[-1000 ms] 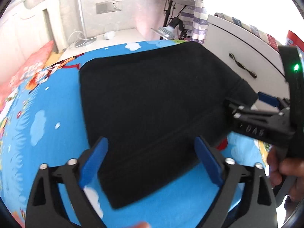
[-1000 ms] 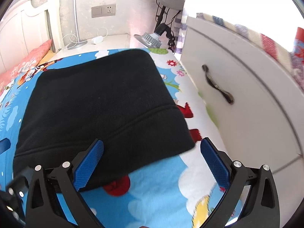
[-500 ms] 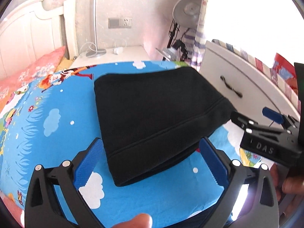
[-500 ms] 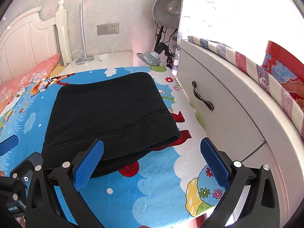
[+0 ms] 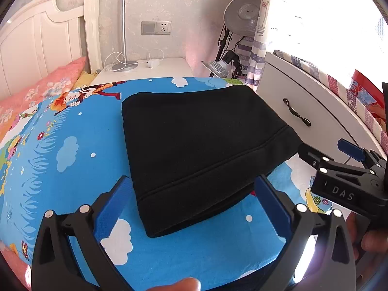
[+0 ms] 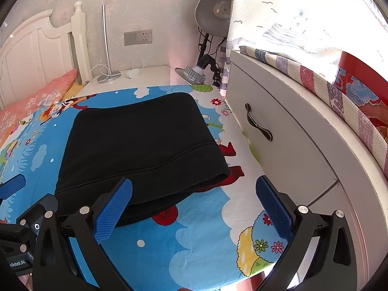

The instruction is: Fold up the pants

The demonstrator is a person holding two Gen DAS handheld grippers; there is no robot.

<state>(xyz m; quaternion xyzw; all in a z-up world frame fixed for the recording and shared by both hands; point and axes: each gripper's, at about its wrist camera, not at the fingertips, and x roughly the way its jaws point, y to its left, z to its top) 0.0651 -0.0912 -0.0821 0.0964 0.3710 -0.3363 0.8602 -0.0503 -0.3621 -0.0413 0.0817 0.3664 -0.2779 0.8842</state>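
The black pants lie folded into a flat rectangle on the blue cartoon bed sheet; they also show in the right wrist view. My left gripper is open and empty, held above the near edge of the pants. My right gripper is open and empty, above the pants' near right corner. In the left wrist view the right gripper appears at the right edge, held by a hand.
A white drawer cabinet stands close along the bed's right side. A white nightstand with a lamp and cable stands at the back, next to the headboard. A pink pillow lies at the left. A fan stands behind.
Both grippers have pulled back and up from the pants, so the folded pants look smaller and more of the room shows. The pants have not moved.
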